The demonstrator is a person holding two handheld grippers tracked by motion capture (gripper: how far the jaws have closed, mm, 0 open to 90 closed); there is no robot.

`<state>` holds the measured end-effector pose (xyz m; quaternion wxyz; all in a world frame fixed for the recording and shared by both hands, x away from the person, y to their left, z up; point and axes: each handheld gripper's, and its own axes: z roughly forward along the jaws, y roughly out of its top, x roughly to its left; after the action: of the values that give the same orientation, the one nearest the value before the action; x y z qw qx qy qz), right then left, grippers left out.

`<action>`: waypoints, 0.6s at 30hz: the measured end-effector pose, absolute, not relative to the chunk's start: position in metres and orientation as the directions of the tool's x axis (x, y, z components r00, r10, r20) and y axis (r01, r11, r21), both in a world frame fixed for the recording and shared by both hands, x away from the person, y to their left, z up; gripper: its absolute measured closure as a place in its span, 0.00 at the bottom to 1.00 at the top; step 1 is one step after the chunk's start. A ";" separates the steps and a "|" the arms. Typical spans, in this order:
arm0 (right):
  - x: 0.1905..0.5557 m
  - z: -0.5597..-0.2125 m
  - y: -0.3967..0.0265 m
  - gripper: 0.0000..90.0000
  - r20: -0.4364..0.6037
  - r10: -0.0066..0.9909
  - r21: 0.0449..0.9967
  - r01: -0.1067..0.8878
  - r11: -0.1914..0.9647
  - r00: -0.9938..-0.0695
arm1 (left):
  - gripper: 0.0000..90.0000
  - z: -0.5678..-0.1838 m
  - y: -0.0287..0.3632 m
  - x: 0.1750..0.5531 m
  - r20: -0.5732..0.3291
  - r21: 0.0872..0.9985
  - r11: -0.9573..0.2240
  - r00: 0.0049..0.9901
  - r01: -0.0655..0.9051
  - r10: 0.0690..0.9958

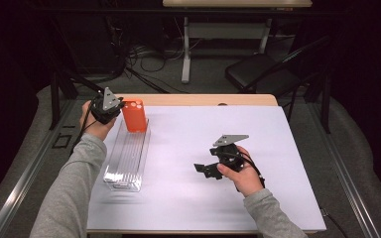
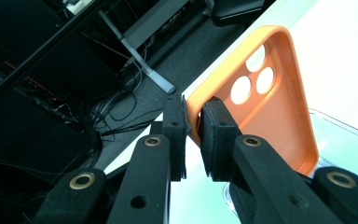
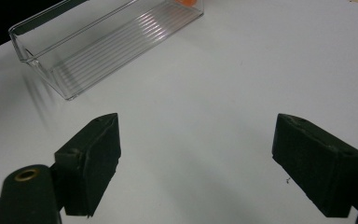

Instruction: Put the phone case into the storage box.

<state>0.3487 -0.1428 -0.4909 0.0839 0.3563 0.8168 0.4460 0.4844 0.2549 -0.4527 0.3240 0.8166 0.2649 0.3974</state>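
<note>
Partly hidden phone case (claw-pinched edge)

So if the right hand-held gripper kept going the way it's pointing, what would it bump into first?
Probably the bare white tabletop: the right hand-held gripper tilts down at it, jaws open and empty. The clear plastic tray lies farther off to one side, likely outside that line, though depth is hard to judge.

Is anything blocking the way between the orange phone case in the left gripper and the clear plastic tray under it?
Nothing visible. The left gripper pinches the orange phone case by its edge above the far end of the clear plastic tray, whose inside looks empty.
</note>
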 end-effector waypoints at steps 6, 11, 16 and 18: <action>0.349 -0.491 -0.142 0.17 0.179 0.656 0.788 0.506 0.350 -0.733 | 0.90 -0.454 0.255 0.485 0.477 0.738 -0.651 0.545 0.178 0.690; 0.349 -0.491 -0.142 0.17 0.179 0.656 0.788 0.506 0.350 -0.733 | 0.90 -0.456 0.254 0.485 0.483 0.732 -0.659 0.550 0.174 0.681; 0.349 -0.491 -0.142 0.17 0.178 0.655 0.789 0.504 0.351 -0.734 | 0.90 -0.458 0.252 0.486 0.491 0.723 -0.670 0.555 0.169 0.671; 0.349 -0.491 -0.142 0.17 0.177 0.656 0.789 0.504 0.352 -0.734 | 0.90 -0.458 0.251 0.486 0.492 0.723 -0.670 0.556 0.168 0.670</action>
<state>0.3486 -0.1423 -0.4912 0.0848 0.3546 0.8177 0.4454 0.4860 0.2509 -0.4583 0.3165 0.8232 0.2543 0.3967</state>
